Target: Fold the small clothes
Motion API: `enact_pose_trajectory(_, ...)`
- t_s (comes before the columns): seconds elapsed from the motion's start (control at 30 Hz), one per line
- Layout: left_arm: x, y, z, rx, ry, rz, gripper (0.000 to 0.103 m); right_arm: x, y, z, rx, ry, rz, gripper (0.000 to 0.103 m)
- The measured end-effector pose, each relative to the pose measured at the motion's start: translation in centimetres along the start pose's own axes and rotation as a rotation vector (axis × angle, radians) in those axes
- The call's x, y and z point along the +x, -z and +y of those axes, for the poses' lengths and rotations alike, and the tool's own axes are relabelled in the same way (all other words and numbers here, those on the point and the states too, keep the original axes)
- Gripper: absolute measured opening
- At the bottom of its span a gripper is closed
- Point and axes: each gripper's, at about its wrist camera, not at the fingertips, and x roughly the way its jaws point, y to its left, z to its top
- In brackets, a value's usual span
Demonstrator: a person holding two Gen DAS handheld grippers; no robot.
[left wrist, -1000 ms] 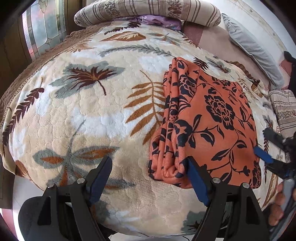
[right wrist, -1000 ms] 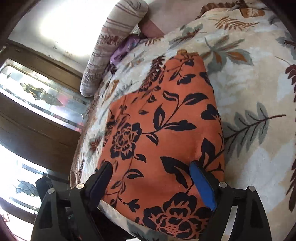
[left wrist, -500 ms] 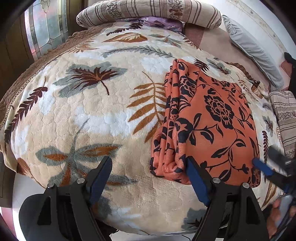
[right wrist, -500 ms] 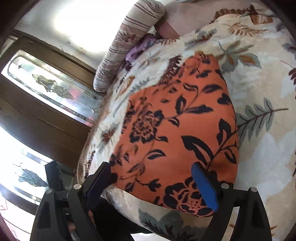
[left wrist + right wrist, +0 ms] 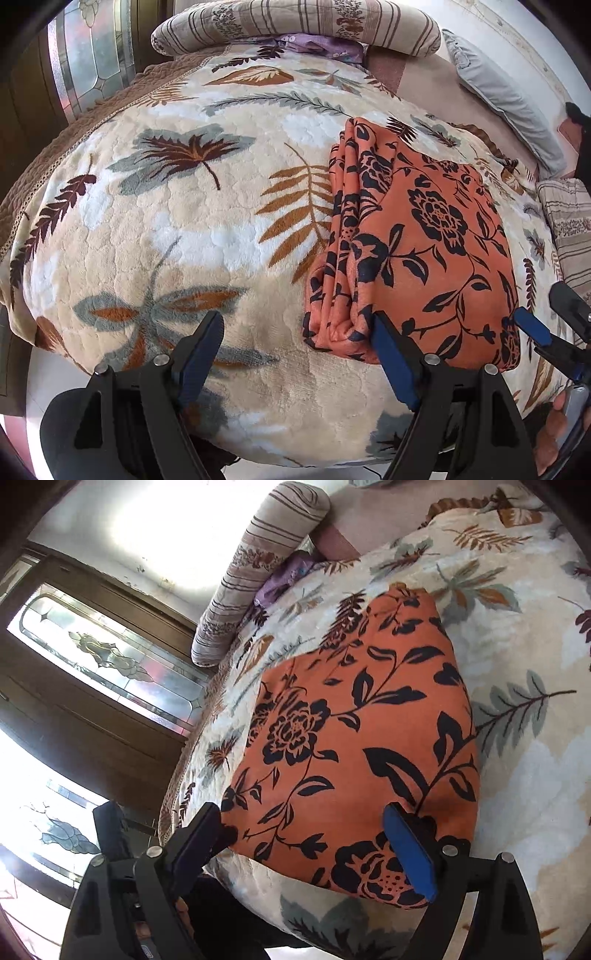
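Left wrist view, L to R. Leaf-print plush blanket [image 5: 184, 236] covers the bed; nothing but blanket at 9 to 11 o'clock. Left gripper [image 5: 295, 350] sits at 6 o'clock, jaws spread wide, nothing between them but blanket, so released. Its right-hand blue pad edges the near-left corner of the orange floral garment [image 5: 424, 240] and looks to overlap it in view; contact can't be told.

The garment is already folded into a thick rectangular bundle, stacked fold edges showing along its left side. It lies at 1 to 3 o'clock from the left gripper, long axis running from the near bed edge away toward the striped bolster pillow [image 5: 295, 22] at 12. A grey pillow [image 5: 506, 92] lies at 2 o'clock. At far R, about 4 o'clock, the right gripper [image 5: 546, 328] shows by the bundle's near-right corner, w/ a hand [image 5: 557, 424] below it.

Right wrist view: wooden cabinet w/ decorated glass panels [image 5: 110, 657] at 9 to 10 o'clock, then the garment dead ahead at 12, filling the centre. Right gripper [image 5: 306, 834] is wide apart, holding nothing; near edge of the bundle lies across the gap btw pads, pads not pressing it.

Judgement: fold looks close to done. The bundle is centred on the right gripper and off to the side of the left, so the right hand is better placed for any last tidy or lift. Soft thick stack; layers on the left edge could splay if only one corner is pulled.
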Motion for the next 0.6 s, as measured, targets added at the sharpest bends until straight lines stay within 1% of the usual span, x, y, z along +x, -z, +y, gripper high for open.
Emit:
enact_pose_trajectory(0.07,-0.5,-0.6,0.0,-0.011,0.023,-0.018,0.081,-1.4,-0.3,-0.5,-0.004,0.024,-0.050,0.091)
enact_pose_trajectory(0.1,-0.8,-1.1,0.0,-0.016,0.046,-0.029,0.081,-2.1,-0.6,-1.0,0.006,0.035,-0.068,0.091)
enact_pose_trajectory(0.17,-1.2,-2.6,-0.2,-0.017,0.094,-0.056,0.081,-3.2,-1.2,-2.9,0.050,0.065,-0.092,0.091)
enact_pose_trajectory(0.27,-0.1,-5.2,-1.1,0.020,0.164,-0.060,0.082,-4.1,-2.6,-5.8,0.134,0.082,-0.106,0.091)
enact_pose_trajectory(0.3,0.9,-6.1,-1.3,0.031,0.193,-0.051,0.082,-4.0,-3.2,-6.6,0.155,0.067,-0.107,0.091)
enact_pose_trajectory(0.4,3.9,-7.8,-2.3,0.061,0.231,0.016,0.082,-3.0,-4.6,-8.0,0.178,0.044,-0.085,0.091)
enact_pose_trajectory(0.5,5.9,-8.6,-3.1,0.094,0.239,0.051,0.082,-0.5,-6.1,-9.1,0.194,0.036,-0.024,0.091)
enact_pose_trajectory(0.53,6.4,-8.7,-3.0,0.092,0.259,0.066,0.082,0.3,-6.5,-9.5,0.202,0.036,-0.007,0.091)
enact_pose_trajectory(0.57,7.1,-8.7,-2.8,0.072,0.283,0.090,0.082,1.1,-6.7,-9.8,0.211,0.032,0.005,0.091)
enact_pose_trajectory(0.6,7.9,-8.7,-2.4,0.042,0.306,0.123,0.081,2.0,-7.0,-10.0,0.216,0.011,0.024,0.091)
